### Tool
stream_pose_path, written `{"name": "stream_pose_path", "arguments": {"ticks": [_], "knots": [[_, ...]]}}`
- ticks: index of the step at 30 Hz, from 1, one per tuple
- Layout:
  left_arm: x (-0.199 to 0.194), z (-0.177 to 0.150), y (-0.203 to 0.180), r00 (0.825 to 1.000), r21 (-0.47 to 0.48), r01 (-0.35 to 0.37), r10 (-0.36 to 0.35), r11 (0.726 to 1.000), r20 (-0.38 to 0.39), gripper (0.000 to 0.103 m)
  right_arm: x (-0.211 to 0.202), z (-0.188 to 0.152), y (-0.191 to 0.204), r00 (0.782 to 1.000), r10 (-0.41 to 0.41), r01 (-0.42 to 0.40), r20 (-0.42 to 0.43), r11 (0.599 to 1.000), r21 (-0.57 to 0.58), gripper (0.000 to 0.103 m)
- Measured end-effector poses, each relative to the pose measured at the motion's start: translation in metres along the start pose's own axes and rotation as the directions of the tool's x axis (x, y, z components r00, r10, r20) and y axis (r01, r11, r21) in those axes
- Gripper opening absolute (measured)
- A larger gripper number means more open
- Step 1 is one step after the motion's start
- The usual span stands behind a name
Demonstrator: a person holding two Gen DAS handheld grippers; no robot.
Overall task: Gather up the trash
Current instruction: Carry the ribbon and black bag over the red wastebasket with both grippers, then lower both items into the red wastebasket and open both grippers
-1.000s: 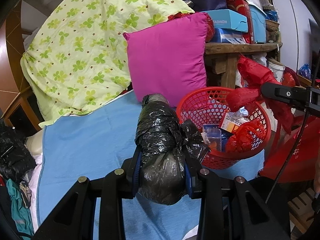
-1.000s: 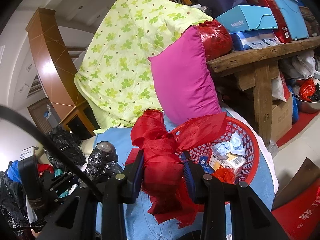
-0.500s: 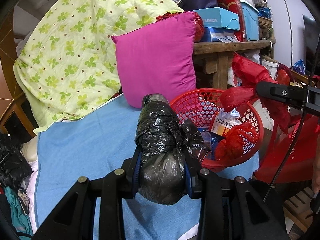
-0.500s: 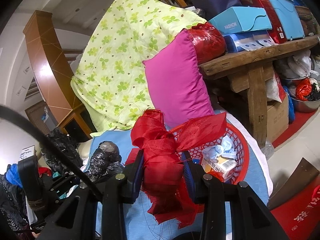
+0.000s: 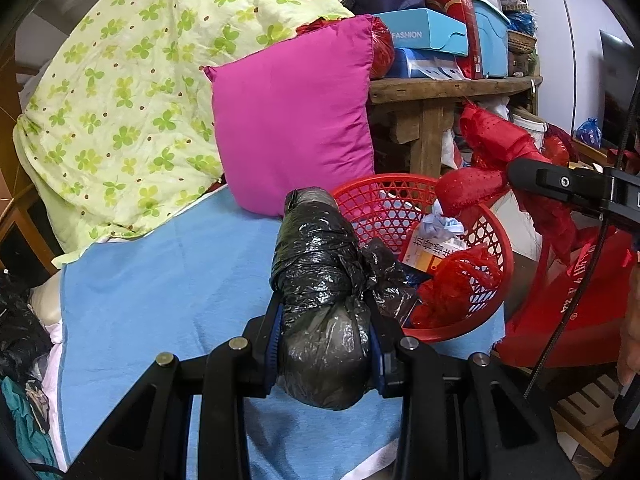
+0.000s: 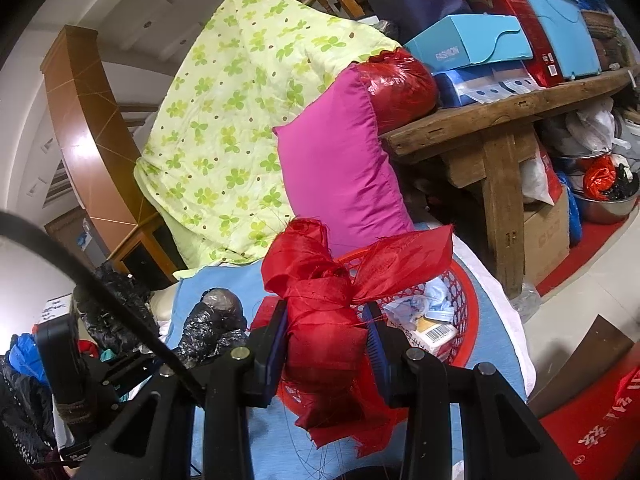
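My left gripper (image 5: 325, 334) is shut on a wadded black plastic bag (image 5: 320, 280), held above the blue sheet just left of the red mesh basket (image 5: 496, 240). The basket holds crumpled paper, a small carton and red plastic. My right gripper (image 6: 327, 334) is shut on a bunched red cloth (image 6: 320, 280), held over the near rim of the basket (image 6: 468, 312). The black bag also shows in the right wrist view (image 6: 216, 320), and the red cloth shows in the left wrist view (image 5: 488, 152).
A pink pillow (image 5: 292, 132) and a green floral quilt (image 5: 132, 92) lie behind the basket on the blue sheet (image 5: 160, 280). A wooden bench (image 6: 492, 120) stacked with boxes stands at the right. Black bags (image 6: 104, 300) lie at the left.
Both grippers have shifted slightly left and nearer to the basket, each keeping its load. The basket now sits further right in the left wrist view.
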State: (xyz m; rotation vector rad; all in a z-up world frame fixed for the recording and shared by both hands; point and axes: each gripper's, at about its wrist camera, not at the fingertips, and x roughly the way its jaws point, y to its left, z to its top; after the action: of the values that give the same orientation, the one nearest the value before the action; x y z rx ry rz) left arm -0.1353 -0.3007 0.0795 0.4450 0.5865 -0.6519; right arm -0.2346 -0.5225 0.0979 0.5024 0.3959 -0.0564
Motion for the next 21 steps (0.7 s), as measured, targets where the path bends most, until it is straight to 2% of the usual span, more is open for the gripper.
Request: {"name": "stream_pose_path", "arguments": {"ticks": [8,13,18,21], "knots": [[0.006,-0.001,-0.004,1.0,0.007,0.015,-0.015,1.0,-0.016,0.038,0.003,-0.003,-0.011,1.0,-0.013,0.013,-0.009,1.0,0.021,0.039],[0.012,-0.001,-0.001,0.996,-0.027,0.082,-0.083,0.996,-0.032,0.038,0.005,-0.003,-0.018,1.0,-0.026,0.026,-0.008,0.999,0.037,0.039],[0.02,0.0,0.005,0.983,-0.08,0.18,-0.183,0.981,-0.033,0.038,0.004,-0.002,-0.027,0.999,-0.045,0.045,0.0,0.998,0.054,0.039],[0.026,0.001,0.006,0.976,-0.101,0.207,-0.212,0.973,-0.038,0.038,0.004,0.001,-0.032,0.998,-0.055,0.054,0.003,0.996,0.065,0.039]]}}
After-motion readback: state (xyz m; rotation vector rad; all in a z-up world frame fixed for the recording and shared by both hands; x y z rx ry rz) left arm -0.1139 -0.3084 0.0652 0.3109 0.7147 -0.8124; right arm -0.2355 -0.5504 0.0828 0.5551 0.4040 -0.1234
